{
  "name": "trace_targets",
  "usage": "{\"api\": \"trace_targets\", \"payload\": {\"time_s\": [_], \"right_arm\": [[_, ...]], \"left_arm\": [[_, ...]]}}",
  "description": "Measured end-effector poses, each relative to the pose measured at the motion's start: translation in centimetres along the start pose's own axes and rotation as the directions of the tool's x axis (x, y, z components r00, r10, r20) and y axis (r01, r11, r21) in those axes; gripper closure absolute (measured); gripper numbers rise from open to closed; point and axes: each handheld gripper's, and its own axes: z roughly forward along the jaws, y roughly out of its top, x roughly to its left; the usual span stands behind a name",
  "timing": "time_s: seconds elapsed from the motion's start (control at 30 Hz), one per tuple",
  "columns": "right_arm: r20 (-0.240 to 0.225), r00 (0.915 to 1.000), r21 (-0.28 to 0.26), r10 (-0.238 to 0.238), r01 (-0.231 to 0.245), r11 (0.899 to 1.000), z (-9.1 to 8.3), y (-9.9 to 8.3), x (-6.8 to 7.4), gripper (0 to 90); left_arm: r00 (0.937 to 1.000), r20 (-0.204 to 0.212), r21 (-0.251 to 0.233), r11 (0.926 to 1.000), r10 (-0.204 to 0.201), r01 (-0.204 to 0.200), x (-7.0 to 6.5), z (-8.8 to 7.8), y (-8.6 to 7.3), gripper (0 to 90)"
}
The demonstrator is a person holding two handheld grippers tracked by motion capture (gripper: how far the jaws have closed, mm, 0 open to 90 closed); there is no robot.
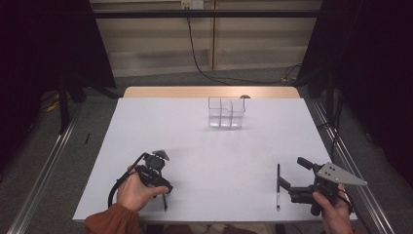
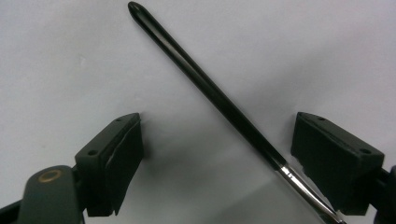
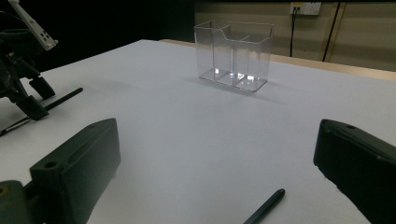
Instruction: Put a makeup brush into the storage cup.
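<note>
Two thin black brushes lie on the white table point(image 1: 195, 146). One brush point(image 2: 210, 91) lies near the front left corner, between the wide-open jaws of the left gripper point(image 2: 219, 154). The other brush point(image 1: 278, 185) lies near the front right corner, beside the wide-open right gripper point(image 1: 292, 173). A clear plastic box with compartments point(image 1: 226, 112) stands near the back edge.

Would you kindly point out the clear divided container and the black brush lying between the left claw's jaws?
Clear divided container point(image 1: 226, 113), high view, on its front wall.
Black brush point(image 2: 219, 99), left gripper view, on the middle of its dark handle.
</note>
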Motion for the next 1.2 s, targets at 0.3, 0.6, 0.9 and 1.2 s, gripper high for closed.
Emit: {"api": "trace_targets", "payload": {"time_s": [0.3, 0.6, 0.9, 1.2], "right_arm": [[0.000, 1.0000, 0.001, 0.000, 0.000, 1.000, 0.0, 0.0, 0.0, 0.0], [-0.002, 1.0000, 0.006, 0.001, -0.001, 1.000, 0.0, -0.1, 0.0, 0.0], [-0.007, 1.0000, 0.012, -0.005, 0.005, 1.000, 0.1, -0.1, -0.1, 0.0], [-0.009, 1.0000, 0.015, -0.004, 0.005, 1.000, 0.1, -0.1, 0.0, 0.0]], "left_arm": [[0.9999, 0.004, 0.020, 0.9997, -0.012, 0.012, -0.4, -0.2, -0.1, 25.0], [0.9998, 0.008, 0.032, 0.9993, -0.020, 0.019, -0.5, -0.2, 0.0, 30.2], [0.9996, 0.020, 0.030, 0.9994, -0.018, 0.017, 0.7, -0.6, -0.1, 50.1], [0.9997, 0.026, 0.031, 0.9995, -0.003, 0.002, 1.3, -0.7, -0.1, 62.1]]}}
